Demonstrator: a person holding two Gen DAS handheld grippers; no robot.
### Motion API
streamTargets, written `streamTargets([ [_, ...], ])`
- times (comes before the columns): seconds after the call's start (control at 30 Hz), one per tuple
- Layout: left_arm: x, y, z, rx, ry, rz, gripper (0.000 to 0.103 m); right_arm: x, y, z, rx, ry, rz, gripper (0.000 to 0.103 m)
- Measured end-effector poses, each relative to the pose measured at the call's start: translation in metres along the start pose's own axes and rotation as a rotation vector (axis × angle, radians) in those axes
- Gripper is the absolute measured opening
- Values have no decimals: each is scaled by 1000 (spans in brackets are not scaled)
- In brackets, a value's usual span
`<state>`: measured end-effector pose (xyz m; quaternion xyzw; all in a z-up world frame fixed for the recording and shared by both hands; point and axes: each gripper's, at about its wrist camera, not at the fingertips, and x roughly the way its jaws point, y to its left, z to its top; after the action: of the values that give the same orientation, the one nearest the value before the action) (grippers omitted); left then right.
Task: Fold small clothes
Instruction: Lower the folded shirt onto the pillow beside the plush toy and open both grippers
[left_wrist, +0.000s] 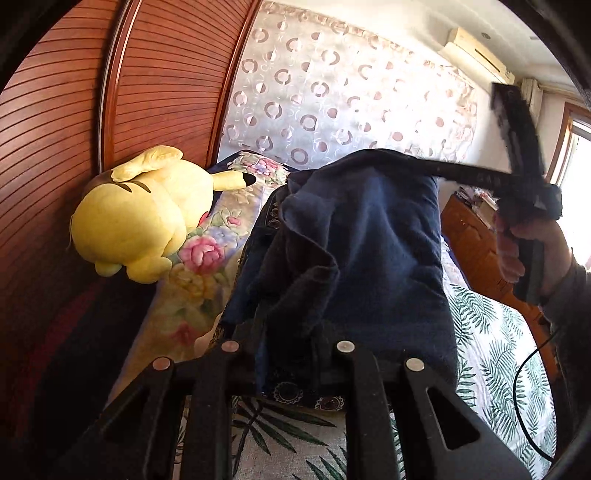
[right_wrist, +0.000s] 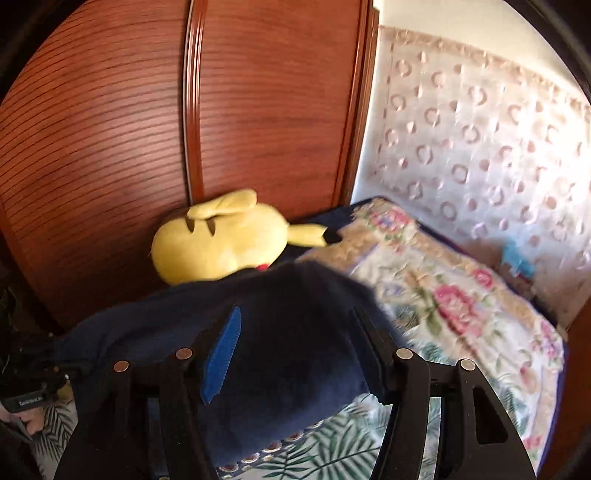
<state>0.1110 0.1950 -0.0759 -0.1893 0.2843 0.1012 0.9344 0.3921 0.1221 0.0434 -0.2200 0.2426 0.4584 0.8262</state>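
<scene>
Bedroom scene: the bed (right_wrist: 332, 443) carried a navy garment (left_wrist: 369, 258), draped and lifted. Left gripper (left_wrist: 288, 354) jaws pinched its near edge; right gripper (right_wrist: 295, 354) jaws stood spread around the cloth. Laying it flat before creasing would have served best.

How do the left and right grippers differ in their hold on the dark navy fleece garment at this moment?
The left gripper has its fingers nearly together, pinching a bunched fold of the dark navy fleece garment; the right gripper has its fingers spread wide, with cloth lying loose between them. The garment fills the left gripper's view but looks blurred in the right's. Both point down at the leaf-print bedsheet.
</scene>
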Motion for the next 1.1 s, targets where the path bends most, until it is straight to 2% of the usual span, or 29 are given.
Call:
streamTargets([
  [0.13, 1, 1, 0, 7, 6, 8, 18, 40, -30, 5, 48, 34, -57, 62],
  [0.23, 0, -3, 1, 31, 9, 25, 20, 30, -46, 2, 124, 8, -30, 62],
  [0.3, -4, -6, 2, 53, 4, 37, 27, 22, -50, 1, 155, -25, -28, 62],
  [0.37, -10, -8, 1, 76, -15, 39, 42, 7, -49, -6, 163, -48, -31, 62],
  [0.43, -15, -10, 1, 92, -28, 41, 46, -12, -41, -17, 157, -66, -44, 62],
  [0.5, -21, -15, 1, 111, -38, 48, 59, -35, -30, -42, 155, -90, -55, 62],
  [0.57, -29, -21, 1, 133, -56, 43, 83, -58, -20, -57, 160, -107, -58, 62],
  [0.87, -51, -69, -7, 234, -77, 7, 85, -164, 30, -146, 200, -157, -116, 62],
  [1.1, -65, -120, -22, 292, -84, -83, 85, -230, 51, -198, 268, -169, -194, 62],
])
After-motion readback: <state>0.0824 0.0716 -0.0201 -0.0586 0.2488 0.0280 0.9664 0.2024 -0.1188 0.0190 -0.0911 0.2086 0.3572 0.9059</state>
